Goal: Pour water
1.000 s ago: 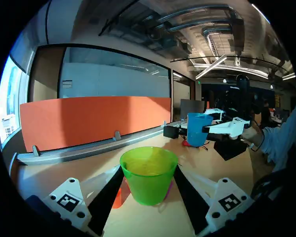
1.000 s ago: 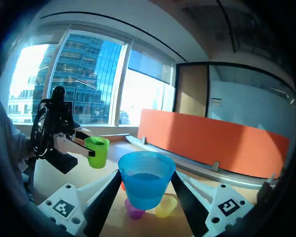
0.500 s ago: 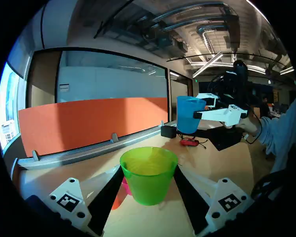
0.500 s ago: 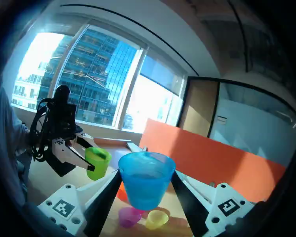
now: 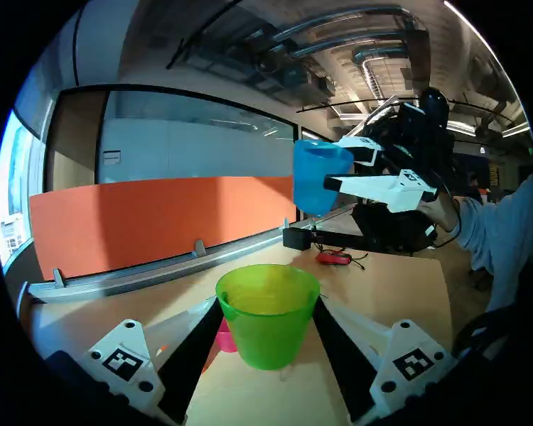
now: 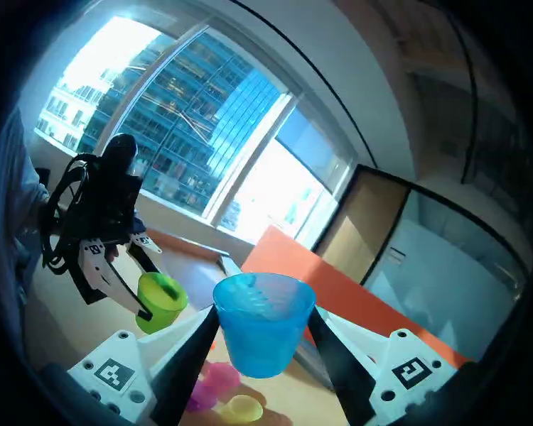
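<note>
In the left gripper view my left gripper (image 5: 268,330) is shut on a green cup (image 5: 268,312), held upright above the wooden table (image 5: 401,284). Farther off to the upper right, the right gripper (image 5: 323,181) holds a blue cup (image 5: 316,176) high in the air, tilted toward the green one. In the right gripper view my right gripper (image 6: 264,337) is shut on the blue cup (image 6: 264,323), which is tipped, and the left gripper (image 6: 142,302) with the green cup (image 6: 158,302) sits lower left. I cannot make out any water.
Pink (image 6: 220,376) and yellow (image 6: 241,408) cups lie on the table below the blue cup. An orange partition (image 5: 160,216) with a metal rail (image 5: 160,266) lines the table's far edge. A black box (image 5: 295,236) and a red item (image 5: 334,257) rest near it. A person's sleeve (image 5: 497,234) is at right.
The right gripper has lifted the blue cup higher, brought it closer to the green cup and tipped it. The green cup in the left gripper has stayed put.
</note>
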